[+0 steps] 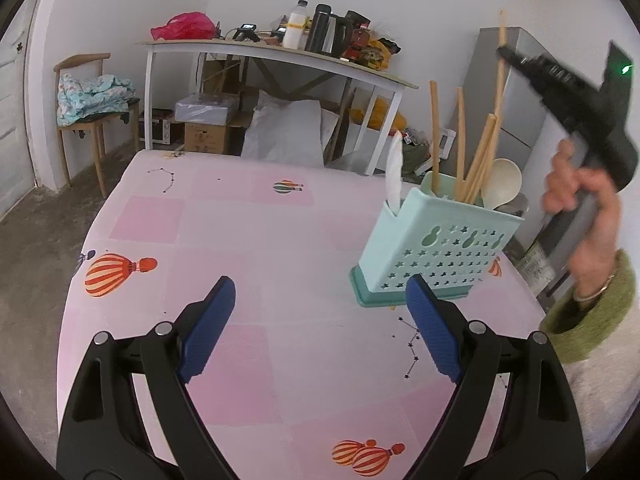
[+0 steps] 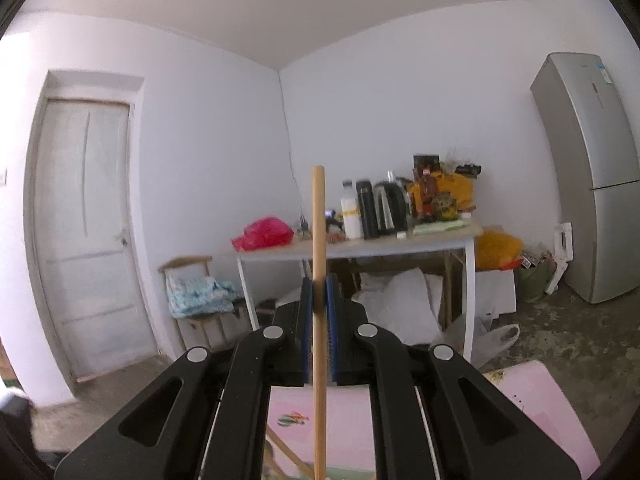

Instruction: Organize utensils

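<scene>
Left wrist view: the left claw [image 1: 316,300] is spread wide with nothing between its blue pads [image 1: 208,324], hanging over the pink bench [image 1: 248,232] with the balloon print. Just past its right pad sits the mint utensil holder [image 1: 436,248], upright on the bench, with wooden chopsticks [image 1: 476,152] and a cream spoon [image 1: 502,184] sticking out of the back compartment and something white [image 1: 394,172] in the side slot. Off to the right, a hand [image 1: 580,204] in a green sleeve holds the right claw [image 1: 505,53] up above the holder, with one chopstick [image 1: 501,28] in it.

Right wrist view: the right claw [image 2: 319,300] is clamped tight on that chopstick [image 2: 319,240], which stands upright between the pads, facing a cluttered white table [image 2: 400,246] and a grey fridge [image 2: 592,168].
</scene>
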`<action>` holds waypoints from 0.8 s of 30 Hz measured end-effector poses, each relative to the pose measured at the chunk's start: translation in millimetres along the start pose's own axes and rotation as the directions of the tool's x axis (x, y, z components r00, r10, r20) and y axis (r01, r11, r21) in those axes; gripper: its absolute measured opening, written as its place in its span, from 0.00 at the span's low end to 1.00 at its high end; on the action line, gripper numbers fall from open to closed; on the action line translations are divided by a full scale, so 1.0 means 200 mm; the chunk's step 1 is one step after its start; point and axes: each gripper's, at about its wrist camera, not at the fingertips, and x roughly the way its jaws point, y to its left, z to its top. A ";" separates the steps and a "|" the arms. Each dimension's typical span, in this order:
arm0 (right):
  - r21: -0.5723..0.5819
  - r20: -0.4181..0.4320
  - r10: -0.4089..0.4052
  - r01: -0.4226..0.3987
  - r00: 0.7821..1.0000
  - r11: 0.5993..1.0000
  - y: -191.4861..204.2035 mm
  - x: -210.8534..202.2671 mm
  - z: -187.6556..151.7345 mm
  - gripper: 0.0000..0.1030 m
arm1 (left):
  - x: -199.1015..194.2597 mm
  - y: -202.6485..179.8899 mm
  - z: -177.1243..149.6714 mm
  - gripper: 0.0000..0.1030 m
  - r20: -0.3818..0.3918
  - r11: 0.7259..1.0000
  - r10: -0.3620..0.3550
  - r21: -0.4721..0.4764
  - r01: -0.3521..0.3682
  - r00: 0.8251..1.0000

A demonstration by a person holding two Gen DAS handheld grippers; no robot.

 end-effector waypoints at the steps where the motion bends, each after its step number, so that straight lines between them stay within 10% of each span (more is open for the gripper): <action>1: -0.003 -0.016 -0.007 0.006 1.000 1.000 0.00 0.03 -0.04 0.07 | 0.00 0.01 0.00 0.80 0.000 1.000 0.001 -0.003 -0.001 1.000; 12: 0.031 -0.144 0.011 -0.007 0.989 0.999 -0.12 -0.08 -0.27 0.08 | 0.03 -0.02 0.00 0.80 0.003 1.000 -0.021 0.014 0.021 1.000; 24: 0.139 -0.143 -0.018 0.038 0.990 0.990 -0.28 -0.47 -0.32 0.45 | 0.13 -0.15 0.03 0.80 0.002 0.990 -0.106 0.093 0.105 0.994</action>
